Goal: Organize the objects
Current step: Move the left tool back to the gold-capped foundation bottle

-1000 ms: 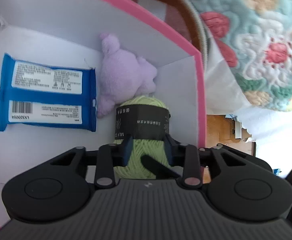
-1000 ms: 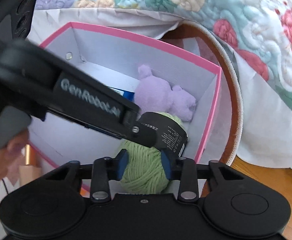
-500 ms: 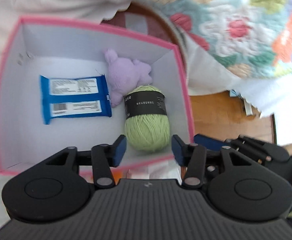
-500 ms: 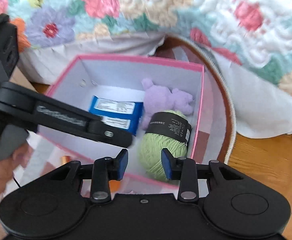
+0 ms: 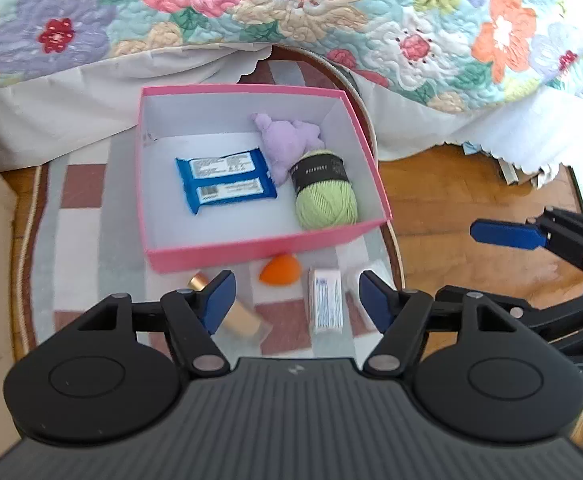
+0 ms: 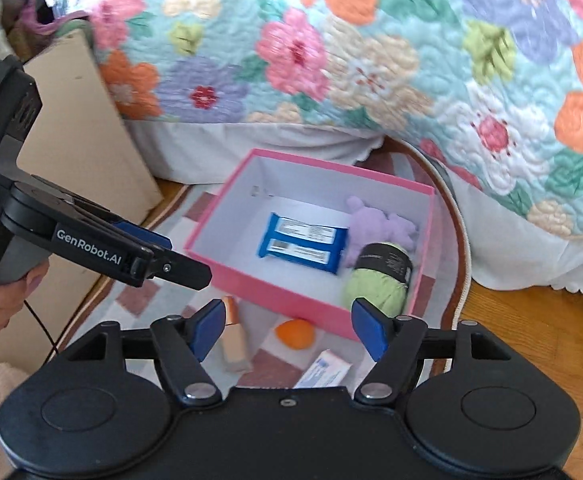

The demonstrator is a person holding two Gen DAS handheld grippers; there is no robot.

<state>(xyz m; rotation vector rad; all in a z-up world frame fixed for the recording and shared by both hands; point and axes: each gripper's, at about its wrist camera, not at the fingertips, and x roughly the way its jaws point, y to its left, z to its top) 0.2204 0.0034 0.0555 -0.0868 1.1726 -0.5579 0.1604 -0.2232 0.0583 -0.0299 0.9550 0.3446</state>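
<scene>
On left tongs [image 6: 179, 260], "GenRobot.AI" lettering

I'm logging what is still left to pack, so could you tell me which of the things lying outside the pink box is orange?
It is the small rounded sponge on the rug, just in front of the box's near wall; the tube beside it is beige and the packet white.

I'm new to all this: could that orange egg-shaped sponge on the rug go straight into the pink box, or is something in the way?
Nothing lies between the orange sponge and the pink box except the box's near wall, which it must be lifted over. The floor just behind that wall is bare.
</scene>
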